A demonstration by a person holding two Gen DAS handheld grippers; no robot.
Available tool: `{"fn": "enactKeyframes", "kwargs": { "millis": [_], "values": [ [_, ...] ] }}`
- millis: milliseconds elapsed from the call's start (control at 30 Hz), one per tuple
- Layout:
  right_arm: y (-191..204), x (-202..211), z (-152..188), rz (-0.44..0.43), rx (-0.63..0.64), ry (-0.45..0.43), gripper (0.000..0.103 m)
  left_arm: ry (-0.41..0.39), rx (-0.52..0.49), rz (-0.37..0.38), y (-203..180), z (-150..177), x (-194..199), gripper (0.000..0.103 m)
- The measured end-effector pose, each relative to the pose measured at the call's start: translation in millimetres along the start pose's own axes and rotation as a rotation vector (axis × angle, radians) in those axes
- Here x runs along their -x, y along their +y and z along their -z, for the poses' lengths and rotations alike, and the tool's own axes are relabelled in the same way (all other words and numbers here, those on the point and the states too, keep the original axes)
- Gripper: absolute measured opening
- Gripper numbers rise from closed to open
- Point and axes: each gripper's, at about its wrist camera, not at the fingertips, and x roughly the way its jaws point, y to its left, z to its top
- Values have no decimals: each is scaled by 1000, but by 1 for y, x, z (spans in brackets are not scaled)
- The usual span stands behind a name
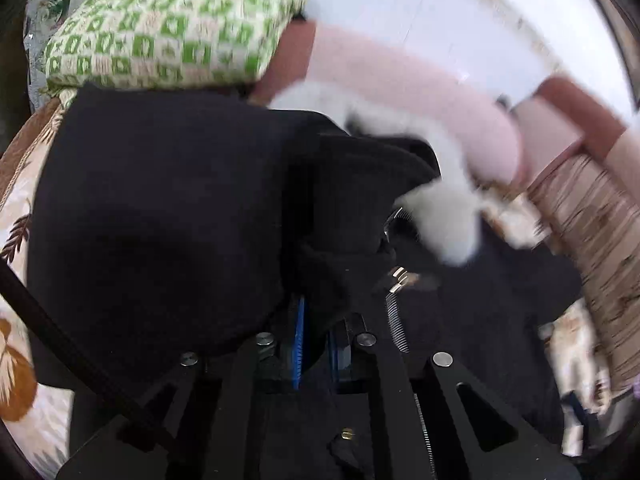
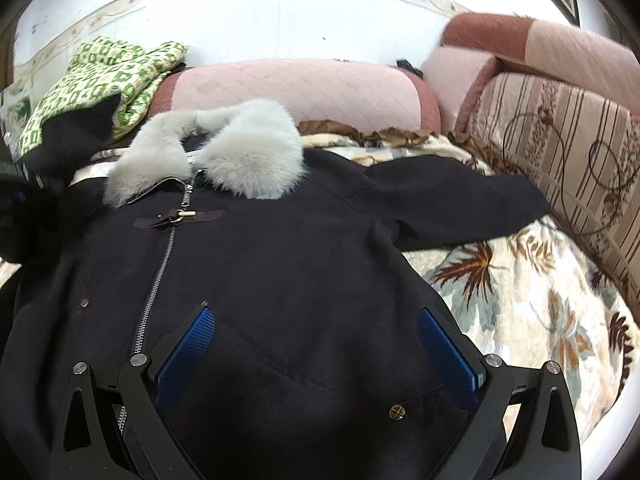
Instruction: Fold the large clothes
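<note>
A: Start close in. What is the right gripper doing?

B: Its jaws stand wide apart, the blue pads spread to either side, with nothing between them. It hangs over the lower front of the black coat, by a brass snap.

A: And the left gripper?

B: Its jaws are nearly together, clamped on a fold of the coat's black cloth, which bunches up over the fingers and fills the left of that view (the picture there is blurred).

A: Where does the coat lie?

B: Front up on a leaf-printed blanket spread over a sofa seat. The zipper runs slantwise up to a toggle clasp, and above that sits the grey fur collar. One sleeve lies stretched out to the right across the blanket. The other sleeve's end is lifted at the left edge of the right wrist view.

A: Farther back?

B: A pink quilted cushion lies along the sofa's back behind the collar, a green-and-white patterned cloth is heaped at its left, and a striped cover drapes the sofa arm on the right. A white wall stands behind it all.
</note>
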Motion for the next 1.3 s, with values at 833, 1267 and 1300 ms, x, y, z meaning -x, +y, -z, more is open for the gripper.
{"fn": "enactKeyframes", "kwargs": {
  "millis": [833,1267,1300],
  "values": [
    [43,6,-45,-341,-40,48,102,-19,-117,172,22,49,87,79],
    [122,-95,-41,-484,-61,371,102,-168,191,-75,121,27,104,79],
    [124,-98,-42,-493,-66,379,94,-166,203,-71,124,27,104,79]
  ]
}}
